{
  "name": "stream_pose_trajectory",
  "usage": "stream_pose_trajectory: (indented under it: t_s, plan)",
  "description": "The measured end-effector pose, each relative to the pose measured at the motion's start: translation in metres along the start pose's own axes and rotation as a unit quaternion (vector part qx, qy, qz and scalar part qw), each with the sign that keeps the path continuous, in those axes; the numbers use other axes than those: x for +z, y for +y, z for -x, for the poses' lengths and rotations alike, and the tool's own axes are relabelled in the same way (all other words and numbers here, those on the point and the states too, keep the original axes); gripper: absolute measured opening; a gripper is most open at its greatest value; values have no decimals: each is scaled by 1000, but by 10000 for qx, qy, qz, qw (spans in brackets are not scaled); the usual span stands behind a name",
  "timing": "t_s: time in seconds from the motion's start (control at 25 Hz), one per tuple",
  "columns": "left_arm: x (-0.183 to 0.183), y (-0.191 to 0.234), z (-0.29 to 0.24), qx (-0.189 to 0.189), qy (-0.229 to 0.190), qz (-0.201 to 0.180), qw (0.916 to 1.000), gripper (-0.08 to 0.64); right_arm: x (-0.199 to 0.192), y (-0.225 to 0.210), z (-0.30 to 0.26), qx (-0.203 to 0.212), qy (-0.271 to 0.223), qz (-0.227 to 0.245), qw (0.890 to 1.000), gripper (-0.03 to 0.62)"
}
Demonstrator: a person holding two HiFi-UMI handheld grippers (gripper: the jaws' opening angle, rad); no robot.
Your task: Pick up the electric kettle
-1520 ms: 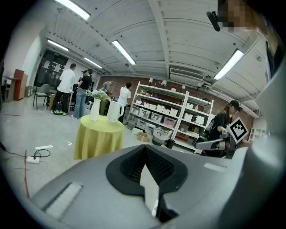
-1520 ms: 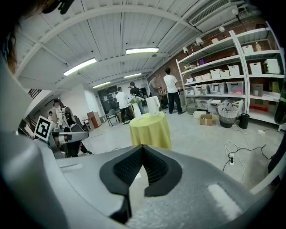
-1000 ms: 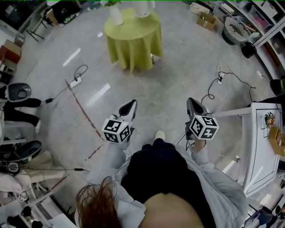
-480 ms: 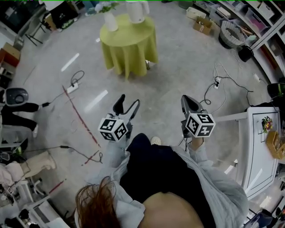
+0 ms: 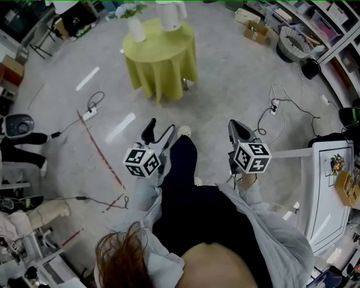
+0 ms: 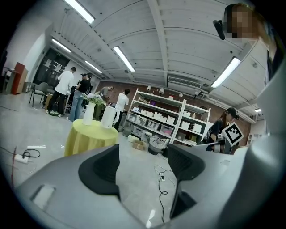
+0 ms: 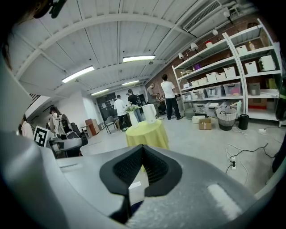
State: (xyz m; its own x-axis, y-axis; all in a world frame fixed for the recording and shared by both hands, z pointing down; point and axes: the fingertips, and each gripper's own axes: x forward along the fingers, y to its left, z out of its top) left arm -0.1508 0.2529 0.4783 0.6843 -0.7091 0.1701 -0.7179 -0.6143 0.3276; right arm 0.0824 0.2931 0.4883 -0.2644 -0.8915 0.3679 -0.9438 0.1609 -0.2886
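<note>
- The electric kettle (image 5: 170,14) stands upright on the round table (image 5: 163,62) with the yellow-green cloth. Its long axis is vertical and its handle is turned right, toward the shelves (image 6: 161,121).
- A vase of flowers (image 5: 136,27) stands just beside it on the left, apart from it.
- The table is well ahead of me across the grey floor (image 5: 225,84).
- My left gripper (image 5: 159,130) points toward the table. Its jaws are spread wide, having just been opening, with nothing between them.
- My right gripper (image 5: 234,126) is clenched on nothing, alongside the left.
</note>
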Motion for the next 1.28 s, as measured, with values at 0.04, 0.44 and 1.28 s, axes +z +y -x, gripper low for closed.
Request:
stream_pose_trajectory:
  t_s: [0.04, 0.44, 1.28]
  plan:
    - [1, 3, -7, -21, 23, -30, 10000, 342, 3, -3, -5, -18, -3, -6, 10000, 2]
    - [49, 45, -97, -373, 112, -121, 9992, 342, 66, -28, -85, -164, -149, -99, 9997, 2]
    - [114, 160, -244, -536, 215, 9, 9983, 336, 160, -65, -245, -389, -189, -45, 9991, 2]
